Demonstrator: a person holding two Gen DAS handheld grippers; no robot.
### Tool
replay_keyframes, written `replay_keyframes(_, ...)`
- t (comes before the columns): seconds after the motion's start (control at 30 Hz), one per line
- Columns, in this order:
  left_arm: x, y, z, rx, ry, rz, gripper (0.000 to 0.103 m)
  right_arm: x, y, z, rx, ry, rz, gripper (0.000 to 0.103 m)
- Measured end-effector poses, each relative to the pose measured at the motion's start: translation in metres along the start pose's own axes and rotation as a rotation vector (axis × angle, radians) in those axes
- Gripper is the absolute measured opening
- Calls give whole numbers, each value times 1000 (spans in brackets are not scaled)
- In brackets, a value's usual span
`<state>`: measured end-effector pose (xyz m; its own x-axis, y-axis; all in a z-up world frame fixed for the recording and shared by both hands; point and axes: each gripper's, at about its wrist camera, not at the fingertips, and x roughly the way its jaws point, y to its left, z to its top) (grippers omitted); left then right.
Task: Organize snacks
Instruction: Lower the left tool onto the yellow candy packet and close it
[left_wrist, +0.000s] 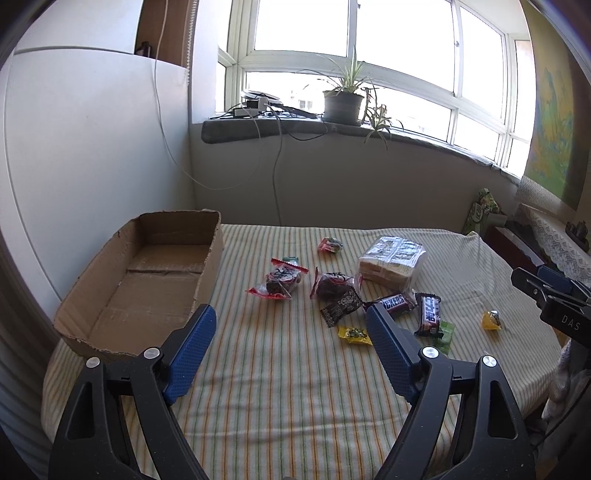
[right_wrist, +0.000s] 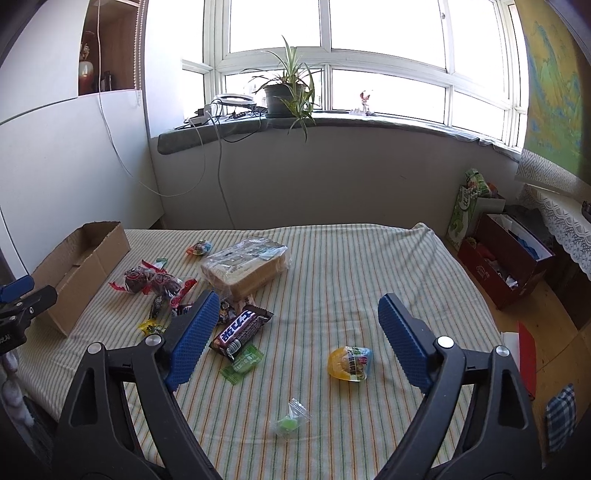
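Snacks scattered on the table beside a box

The cardboard box (left_wrist: 147, 280) sits at the table's (left_wrist: 295, 387) left edge; the bagged bread (left_wrist: 391, 262) lies right of it, behind the chocolate bars (left_wrist: 428, 314), with the jelly cup (right_wrist: 349, 363) well apart, rightward.

Hidden in part behind the right gripper's (right_wrist: 295, 325) left finger (right_wrist: 192, 339): a Snickers bar (right_wrist: 226, 315) and a few small sweets near it, names unreadable. Overlapped by the left gripper's (left_wrist: 291, 325) right finger (left_wrist: 391, 354) in the left wrist view: the near end of that same bar (left_wrist: 393, 303) and a green packet (left_wrist: 445, 334). Cut off by the left edge of the right wrist view: the near end of the cardboard box (right_wrist: 79, 273). Too small to read: print on the wrapped bread (right_wrist: 245, 267), on the yellow jelly cup (right_wrist: 349, 363), and on the red-ended packets (left_wrist: 277, 282). Blurred beyond telling: the contents of the red box on the floor (right_wrist: 502, 266).
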<state>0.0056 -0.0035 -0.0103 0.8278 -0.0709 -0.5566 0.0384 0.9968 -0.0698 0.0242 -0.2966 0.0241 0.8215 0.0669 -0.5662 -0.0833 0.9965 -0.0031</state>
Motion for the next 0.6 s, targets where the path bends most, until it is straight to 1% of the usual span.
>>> replay_keyframes(0.03, 2, 0, -1, -2, 7, -6, 81, 1, -2, -4, -3, 12, 12, 83)
replay_keyframes(0.1, 6, 0, -2, -2, 20, -21, 76, 5, -5, -11, -7, 44, 38, 76)
replay_keyframes(0.17, 10, -2, -4, -1, 36, -36, 73, 8, -12, -19, 1, 78, 58, 66)
replay_keyframes(0.27, 19, -5, -8, -7, 74, -74, 66, 14, -22, -31, 30, 129, 98, 55)
replay_keyframes(0.4, 30, -11, -14, -8, 118, -110, 60, 18, -26, -48, 36, 186, 134, 51)
replay_keyframes(0.5, 38, -15, -17, -12, 148, -132, 59, 21, -24, -59, 20, 227, 149, 46)
replay_keyframes(0.57, 43, -17, -20, -11, 164, -141, 57, 24, -22, -64, 9, 242, 157, 41)
replay_keyframes(0.6, 45, -18, -21, -8, 171, -143, 56, 25, -22, -67, 3, 245, 155, 41)
